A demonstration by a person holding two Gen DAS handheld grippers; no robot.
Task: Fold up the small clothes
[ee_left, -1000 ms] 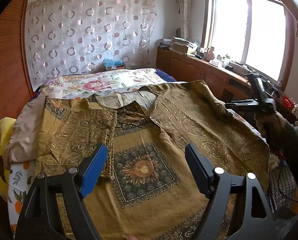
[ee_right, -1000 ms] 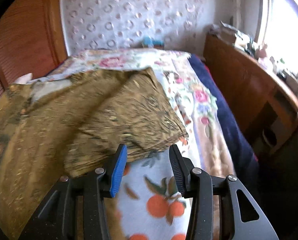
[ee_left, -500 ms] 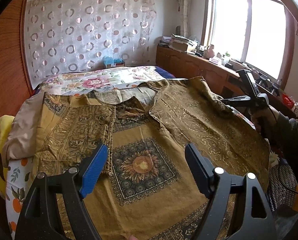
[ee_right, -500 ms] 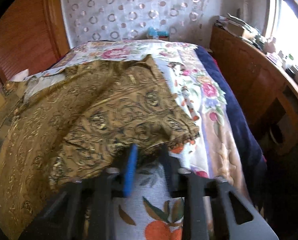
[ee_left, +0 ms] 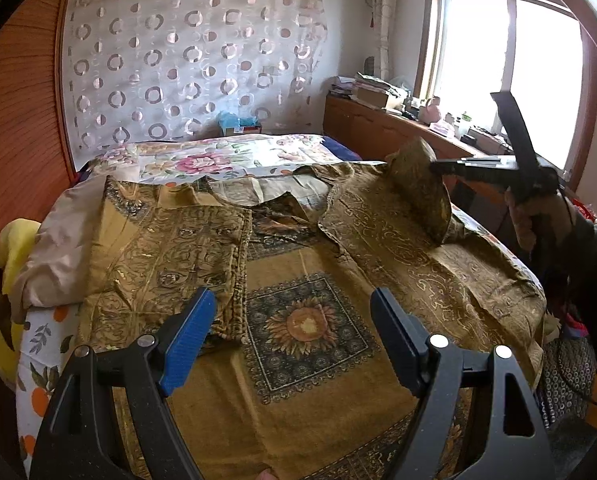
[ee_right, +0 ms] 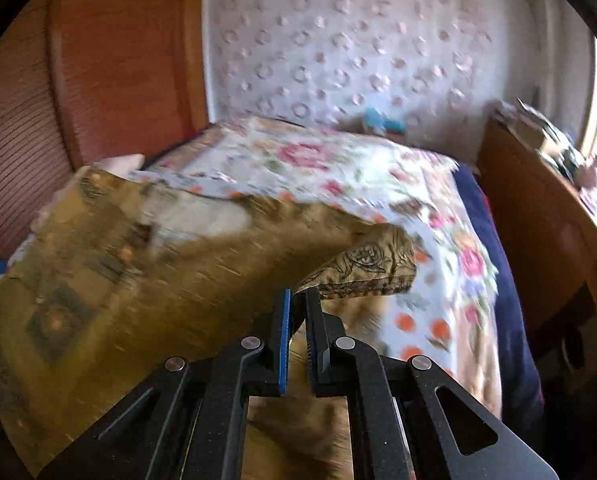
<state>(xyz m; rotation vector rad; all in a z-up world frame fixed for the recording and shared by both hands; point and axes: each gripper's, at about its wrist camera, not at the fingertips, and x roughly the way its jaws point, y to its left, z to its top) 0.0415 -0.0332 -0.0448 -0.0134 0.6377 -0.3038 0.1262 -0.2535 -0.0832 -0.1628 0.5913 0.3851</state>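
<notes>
Garment point(ee_left: 310, 320): spread open across bed point(ee_left: 234, 160); soft, light, drapes.
Right gripper point(ee_right: 296, 300): I've it clamped on the sleeve edge point(ee_right: 362, 272) (best hold).
Left gripper point(ee_left: 290, 344): wide, empty, above the cloth.

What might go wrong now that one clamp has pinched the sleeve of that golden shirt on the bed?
The right gripper pinches only the sleeve edge, so the cloth may slip free. The left gripper hangs open above the shirt, pinning nothing, so the whole garment may drag. The already folded left side could come undone.
</notes>
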